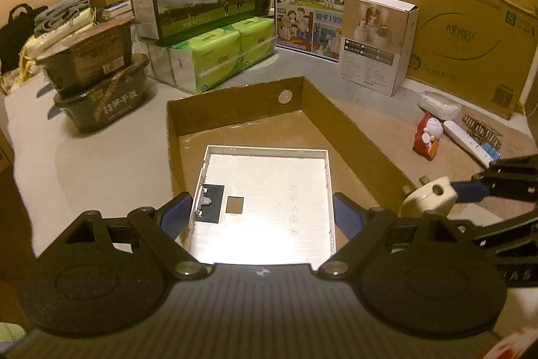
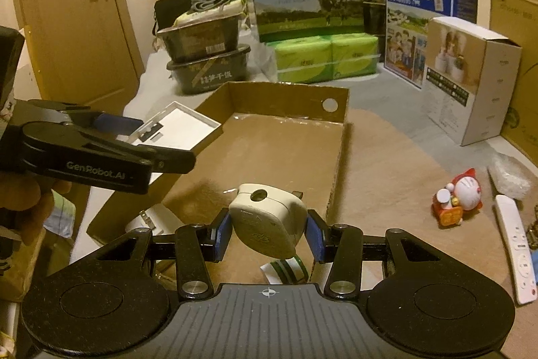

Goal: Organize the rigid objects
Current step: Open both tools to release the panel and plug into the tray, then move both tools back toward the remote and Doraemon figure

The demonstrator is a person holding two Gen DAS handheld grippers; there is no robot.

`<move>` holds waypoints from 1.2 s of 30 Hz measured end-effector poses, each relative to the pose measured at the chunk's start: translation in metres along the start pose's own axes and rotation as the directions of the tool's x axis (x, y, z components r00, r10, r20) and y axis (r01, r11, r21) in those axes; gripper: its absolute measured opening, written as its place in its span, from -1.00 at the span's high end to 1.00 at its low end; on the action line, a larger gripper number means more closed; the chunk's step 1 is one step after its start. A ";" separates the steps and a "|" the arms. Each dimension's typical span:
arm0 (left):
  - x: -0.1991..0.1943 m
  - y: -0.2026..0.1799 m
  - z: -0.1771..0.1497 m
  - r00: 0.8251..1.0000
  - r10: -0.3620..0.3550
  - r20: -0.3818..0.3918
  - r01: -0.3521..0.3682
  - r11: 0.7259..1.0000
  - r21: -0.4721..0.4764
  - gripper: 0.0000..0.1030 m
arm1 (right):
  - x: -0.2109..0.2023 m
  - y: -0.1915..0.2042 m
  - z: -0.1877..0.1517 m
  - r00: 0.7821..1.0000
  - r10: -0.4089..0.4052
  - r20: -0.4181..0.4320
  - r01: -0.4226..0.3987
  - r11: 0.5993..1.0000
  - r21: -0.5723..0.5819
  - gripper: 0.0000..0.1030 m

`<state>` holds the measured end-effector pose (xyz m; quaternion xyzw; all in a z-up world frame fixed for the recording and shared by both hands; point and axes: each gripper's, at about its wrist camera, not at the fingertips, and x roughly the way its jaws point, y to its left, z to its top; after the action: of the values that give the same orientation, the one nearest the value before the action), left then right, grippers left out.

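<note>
left gripper [image 1: 264,217]: jaws wide, blue pads clamped on both side edges of white tray [image 1: 269,201], holding it
tray: flat, shallow rim, dark patch and small square cutout near its left edge; held over the near-left part of the carton [image 1: 235,100]; in right wrist view it tilts across the carton's left wall
right gripper [image 2: 268,232]: jaws narrow, pads pressed on both sides of cream plug [image 2: 267,217]
plug: rounded body, round hole on top, held above the carton's near end
carton: open-top brown cardboard, floor bare
outside carton, right: cat figurine [image 2: 460,195], white remote [image 2: 514,241], both on the tan mat [image 2: 386,164]
background: milk boxes, green tissue packs, two stacked black tubs
</note>
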<state>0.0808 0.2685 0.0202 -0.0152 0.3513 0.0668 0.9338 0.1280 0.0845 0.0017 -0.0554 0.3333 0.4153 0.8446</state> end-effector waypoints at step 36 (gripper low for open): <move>-0.049 -0.062 -0.032 0.999 -0.037 -0.011 0.037 0.999 -0.028 -0.70 | -0.097 -0.037 -0.056 0.986 -0.161 0.033 0.152 0.969 0.197 -0.45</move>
<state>0.0320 0.1987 0.0272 -0.0352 0.3553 0.0544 0.9325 0.0848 -0.0247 0.0110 0.0112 0.3462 0.3141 0.8840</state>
